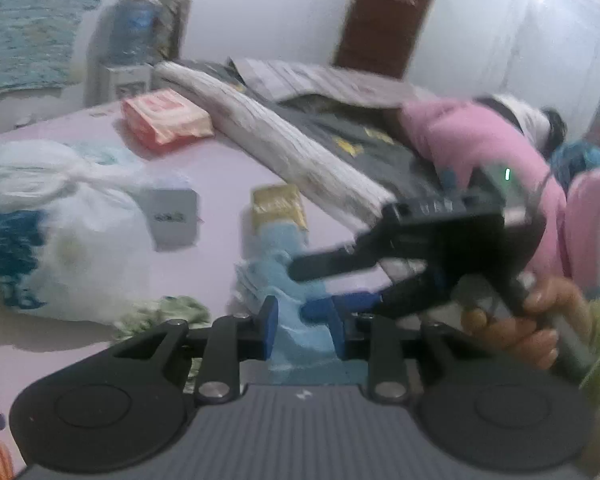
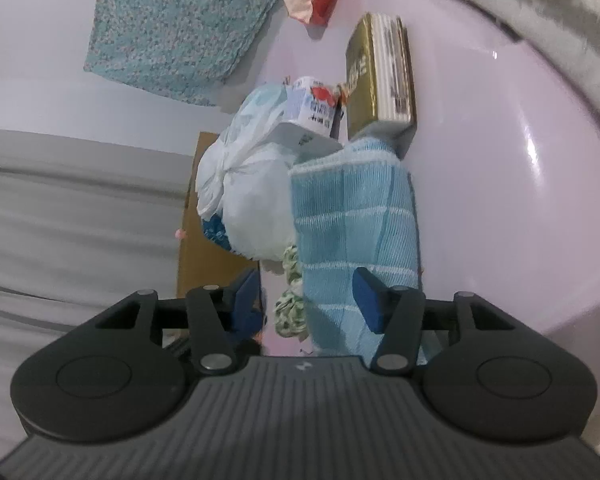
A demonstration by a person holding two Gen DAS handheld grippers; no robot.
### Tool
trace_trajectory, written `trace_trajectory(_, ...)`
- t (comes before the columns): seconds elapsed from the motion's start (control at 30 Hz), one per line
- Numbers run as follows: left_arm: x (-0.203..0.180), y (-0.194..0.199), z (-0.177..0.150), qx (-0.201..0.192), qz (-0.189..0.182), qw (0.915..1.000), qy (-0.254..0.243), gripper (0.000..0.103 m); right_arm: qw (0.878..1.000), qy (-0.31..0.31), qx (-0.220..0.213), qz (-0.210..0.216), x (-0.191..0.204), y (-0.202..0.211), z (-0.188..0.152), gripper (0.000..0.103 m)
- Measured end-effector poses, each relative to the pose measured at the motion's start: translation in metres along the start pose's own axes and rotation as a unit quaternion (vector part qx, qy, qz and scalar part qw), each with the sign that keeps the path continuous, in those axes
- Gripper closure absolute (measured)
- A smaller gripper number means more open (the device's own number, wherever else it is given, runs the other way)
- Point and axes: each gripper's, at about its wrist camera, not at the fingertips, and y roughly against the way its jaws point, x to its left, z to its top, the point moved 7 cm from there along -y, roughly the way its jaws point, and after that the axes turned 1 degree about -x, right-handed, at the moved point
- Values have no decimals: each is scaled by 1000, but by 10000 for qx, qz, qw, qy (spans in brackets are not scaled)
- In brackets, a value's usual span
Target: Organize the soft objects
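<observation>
Towel (image 2: 352, 216), pale blue with thin white lines, folded into a long strip; lies flat on the pink surface (image 2: 480, 160) and reaches right up between both tongs.

Left gripper (image 1: 303, 330): blue pads (image 1: 269, 328) set close on either side of the towel's near end, cloth filling the gap between them. Hard to tell through the blur whether pinching it or merely touching (no clear read, so no call on the grip).

Right gripper (image 2: 308, 304): released, jaws standing well apart. One pad over the towel's near end, the other off its edge, beside a green-and-white patterned cloth (image 2: 290, 308) that lies just next to the towel. Nothing clamped. Held by a hand (image 1: 520, 320) at the handle, seen from the left wrist.

Around the towel:
- gold box (image 2: 364, 72) touching its far end
- grey box (image 1: 168, 216) just beside that far end, toward the bag
- knotted white plastic bag (image 1: 60, 232) along one long side, past the patterned cloth
- red-and-pink packet (image 1: 164, 120) well beyond the gold box
- pink garment (image 1: 480, 148) on the side away from the bag, behind the right gripper
</observation>
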Motion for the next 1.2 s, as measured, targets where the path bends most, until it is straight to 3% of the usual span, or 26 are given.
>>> trace_trajectory(0.07, -3, -20, -7, 318, 64, 9995, -33, 73, 9998, 85, -120, -109, 2, 6, 0, 48)
trace_trajectory(0.17, 1, -45, -16, 703, 193, 9973, 52, 63, 9982, 358, -296, -388, 8, 14, -1, 47)
trace_trajectory(0.27, 4, -54, -18, 797, 168, 9965, 191, 54, 9931, 693, -462, -829, 13, 23, 0, 47)
trace_trajectory(0.33, 6, -57, -16, 805, 200, 9963, 221, 42, 9890, 871, -509, -1085, 15, 26, 2, 45)
trace_trajectory(0.43, 8, -63, -14, 884, 242, 9953, 302, 35, 9891, 761, -378, -1202, 7, 20, 4, 45)
trace_trajectory(0.57, 12, -72, -13, 1042, -1, 9920, 713, 34, 9915, 648, -266, -1093, 4, 10, 7, 44)
trace_trajectory(0.8, 10, -78, -8, 1053, -137, 9909, 826, 34, 9951, 559, -47, -819, 12, -2, 6, 44)
trace_trajectory(1.03, 7, -70, -5, 932, -525, 9892, 1001, 52, 9973, 492, 29, -553, 23, 4, -1, 43)
trace_trajectory(1.2, 7, -33, 9, 513, -494, 9933, 909, 60, 9972, 724, 81, -182, 60, 11, -4, 43)
